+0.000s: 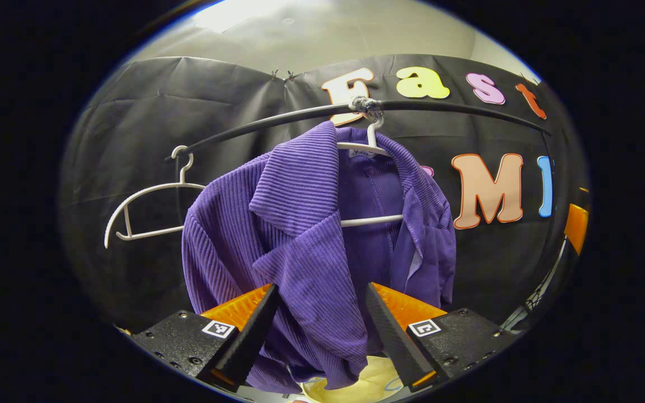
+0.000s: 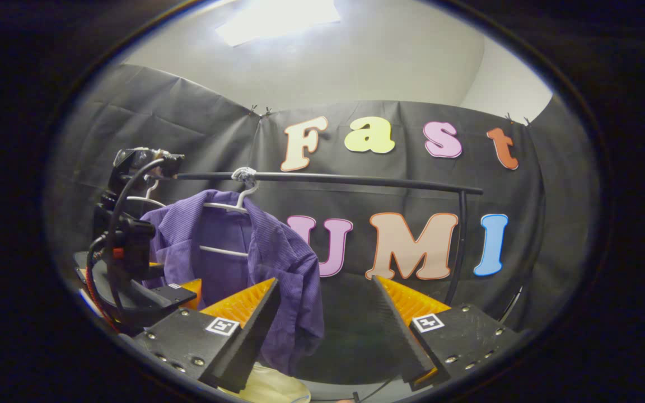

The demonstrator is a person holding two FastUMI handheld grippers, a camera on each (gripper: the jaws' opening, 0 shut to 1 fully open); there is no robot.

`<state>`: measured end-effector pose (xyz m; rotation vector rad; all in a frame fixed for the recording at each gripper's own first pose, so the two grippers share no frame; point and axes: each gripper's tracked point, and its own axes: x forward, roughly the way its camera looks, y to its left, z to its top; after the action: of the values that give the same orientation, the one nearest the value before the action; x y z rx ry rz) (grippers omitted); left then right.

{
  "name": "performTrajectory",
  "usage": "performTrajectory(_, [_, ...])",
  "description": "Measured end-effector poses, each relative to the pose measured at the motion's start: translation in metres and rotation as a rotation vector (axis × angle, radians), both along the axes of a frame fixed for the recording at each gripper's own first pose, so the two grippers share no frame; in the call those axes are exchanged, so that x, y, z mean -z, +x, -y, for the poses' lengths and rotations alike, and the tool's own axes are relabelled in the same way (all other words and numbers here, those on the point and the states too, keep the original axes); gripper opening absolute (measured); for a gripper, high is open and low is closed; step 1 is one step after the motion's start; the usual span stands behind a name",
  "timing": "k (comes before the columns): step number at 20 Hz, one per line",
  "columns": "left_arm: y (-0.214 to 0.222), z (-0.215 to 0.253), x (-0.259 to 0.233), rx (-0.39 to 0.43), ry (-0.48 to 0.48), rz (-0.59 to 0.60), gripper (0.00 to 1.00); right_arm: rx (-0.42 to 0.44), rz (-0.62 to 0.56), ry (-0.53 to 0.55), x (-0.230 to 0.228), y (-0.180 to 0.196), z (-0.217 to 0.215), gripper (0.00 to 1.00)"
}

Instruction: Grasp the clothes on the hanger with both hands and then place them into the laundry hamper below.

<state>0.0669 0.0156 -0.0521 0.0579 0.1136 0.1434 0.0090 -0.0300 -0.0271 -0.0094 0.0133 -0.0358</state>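
Note:
A purple corduroy shirt hangs on a white hanger from a black rail. My left gripper is open, and the shirt's front panel hangs between its fingers without being pinched. In the right gripper view the same shirt hangs at the left on its hanger. My right gripper is open, its left finger beside the shirt's right edge. The left gripper shows at the far left, close against the shirt. A pale yellow hamper lies below the shirt.
An empty white hanger hangs at the rail's left end. The rail runs right to a black upright post. The pale hamper rim shows under the shirt. A ceiling light glows overhead.

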Motion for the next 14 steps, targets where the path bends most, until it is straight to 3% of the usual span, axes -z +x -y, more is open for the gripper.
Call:
performTrajectory(1, [0.002,-0.001,0.001,-0.006,0.002,-0.002,0.97,0.001,-0.003,-0.002,0.001,0.002,0.002,0.94])
performTrajectory(2, [0.005,-0.003,0.002,-0.008,0.001,-0.003,0.89,0.000,-0.006,-0.004,0.002,0.003,0.002,0.94])
performTrajectory(8, [0.014,-0.012,0.005,-0.019,-0.012,-0.021,0.10,-0.020,-0.010,-0.003,0.008,0.018,-0.001,0.94])
performTrajectory(10, [0.013,-0.011,0.007,-0.012,-0.019,-0.032,0.05,-0.035,-0.014,0.002,0.010,0.023,-0.007,0.94])
performTrajectory(14, [0.006,0.000,0.005,0.037,-0.159,-0.037,0.00,-0.072,-0.024,0.011,0.015,0.027,-0.018,0.94])
